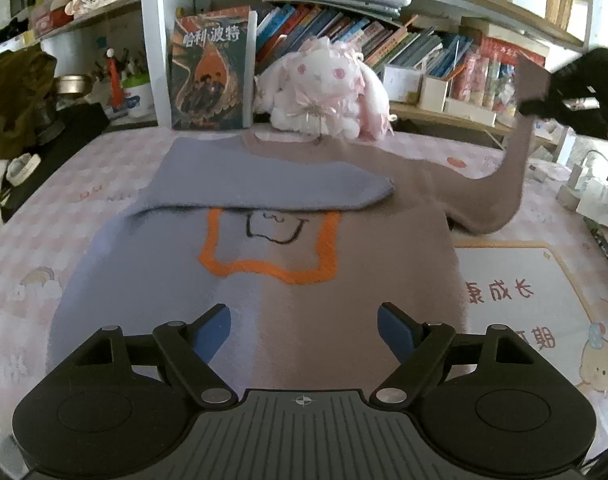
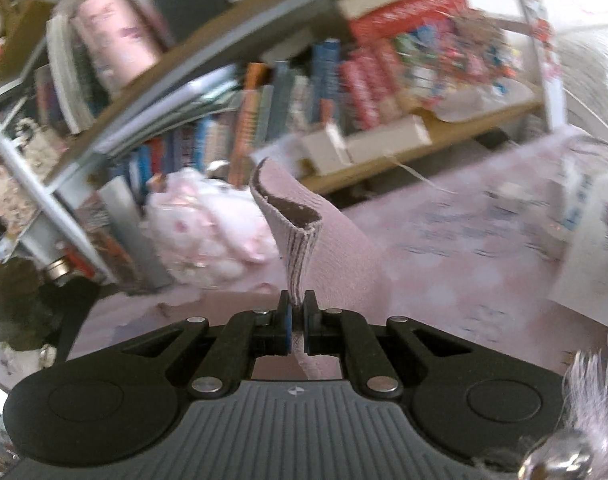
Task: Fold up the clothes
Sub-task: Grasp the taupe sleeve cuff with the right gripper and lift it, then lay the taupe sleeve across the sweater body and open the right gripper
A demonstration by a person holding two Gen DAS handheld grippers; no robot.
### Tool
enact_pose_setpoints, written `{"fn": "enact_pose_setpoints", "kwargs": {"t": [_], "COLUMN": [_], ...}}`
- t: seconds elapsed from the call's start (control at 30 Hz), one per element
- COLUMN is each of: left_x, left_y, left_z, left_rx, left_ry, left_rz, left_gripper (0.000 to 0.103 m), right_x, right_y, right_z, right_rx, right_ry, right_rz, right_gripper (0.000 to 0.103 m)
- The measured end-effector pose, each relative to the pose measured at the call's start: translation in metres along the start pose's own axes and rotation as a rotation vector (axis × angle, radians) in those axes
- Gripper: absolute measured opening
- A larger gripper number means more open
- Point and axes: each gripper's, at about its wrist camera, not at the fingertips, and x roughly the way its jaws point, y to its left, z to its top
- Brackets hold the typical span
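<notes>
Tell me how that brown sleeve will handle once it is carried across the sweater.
Probably floppy: the brown sleeve sags in a curve below the right gripper, whose jaws pinch the ribbed cuff. Likely light, since a thin pinch lifts it. The sweater looks fuzzy, so it may drag rather than slide.

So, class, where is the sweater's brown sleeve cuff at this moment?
In the right wrist view, the cuff is pinched in the right gripper, lifted above the table in front of the bookshelf, right of the plush rabbit.

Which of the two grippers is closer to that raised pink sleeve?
Right. The right gripper is shut on the sleeve's cuff; the left gripper hovers open over the sweater's hem.
</notes>
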Motion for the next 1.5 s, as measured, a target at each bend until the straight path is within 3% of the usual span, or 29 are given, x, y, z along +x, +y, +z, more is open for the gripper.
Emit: {"fn": "enact_pose_setpoints", "kwargs": {"t": [0.33, 0.67, 0.97, 1.43, 1.47, 1.5], "left_x": [-0.014, -0.019, -0.019, -0.022, -0.023, -0.023], "left_y": [0.08, 0.154, 0.186, 0.194, 0.194, 0.194], "left_z": [0.008, 0.009, 0.008, 0.005, 0.005, 0.005], "left_rx": [0.107, 0.161, 0.129, 0.107, 0.106, 0.105], "left_ry": [-0.079, -0.094, -0.095, -0.1, -0.102, -0.104], "left_rz": [-0.159, -0.183, -0.181, -0.162, -0.162, -0.162], "left_gripper": [0.083, 0.083, 0.083, 0.083, 0.086, 0.09], "right_x": [0.035, 0.122, 0.184, 0.234, 0.235, 0.235], "right_y": [0.132, 0.249, 0.288, 0.296, 0.296, 0.298], "right_z": [-0.004, -0.052, -0.1, -0.159, -0.161, -0.161], "right_rx": [-0.094, -0.185, -0.275, -0.423, -0.436, -0.441], "right_ry": [-0.041, 0.02, 0.148, 0.335, 0.342, 0.358], "right_rz": [0.047, -0.001, -0.072, -0.127, -0.121, -0.091], "right_gripper": [0.005, 0.005, 0.005, 0.008, 0.014, 0.029]}}
